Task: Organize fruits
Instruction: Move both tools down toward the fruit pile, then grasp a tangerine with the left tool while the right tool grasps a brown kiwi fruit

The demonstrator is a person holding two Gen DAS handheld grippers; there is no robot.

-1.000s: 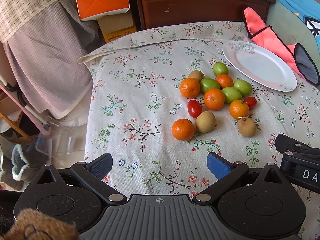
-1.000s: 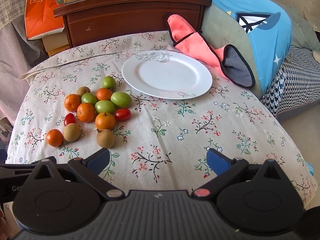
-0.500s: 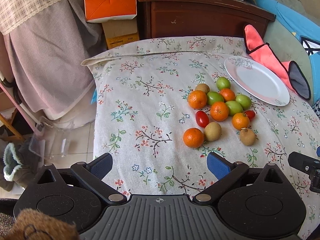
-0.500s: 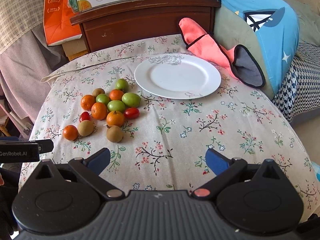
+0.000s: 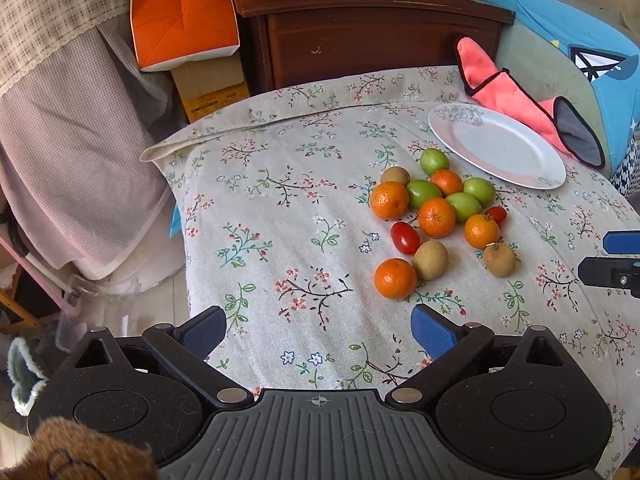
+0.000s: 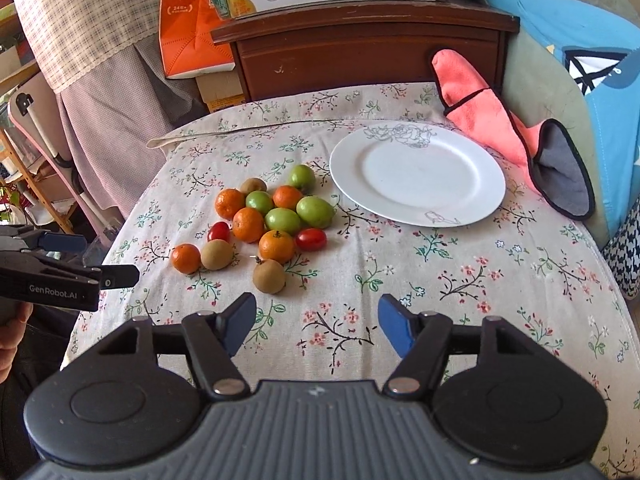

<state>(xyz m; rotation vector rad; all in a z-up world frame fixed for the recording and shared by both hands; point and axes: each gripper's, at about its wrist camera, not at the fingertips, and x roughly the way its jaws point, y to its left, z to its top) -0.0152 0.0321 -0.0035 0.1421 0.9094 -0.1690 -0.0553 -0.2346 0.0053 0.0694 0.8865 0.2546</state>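
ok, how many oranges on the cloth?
5, all in the fruit cluster left of the plate: far left, back left, centre, back, front. None looks hidden.

Left claw [image 5: 318, 330] gapes wide and empty, tilted downward; right claw [image 6: 314, 326], also empty, is closing.

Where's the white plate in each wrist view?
Left wrist: white plate upper right, right of and beyond the fruit pile.
Right wrist: white plate centre, slightly right, with the pile to its left.
Shared landmark: pink cloth along the plate's far right edge in both.
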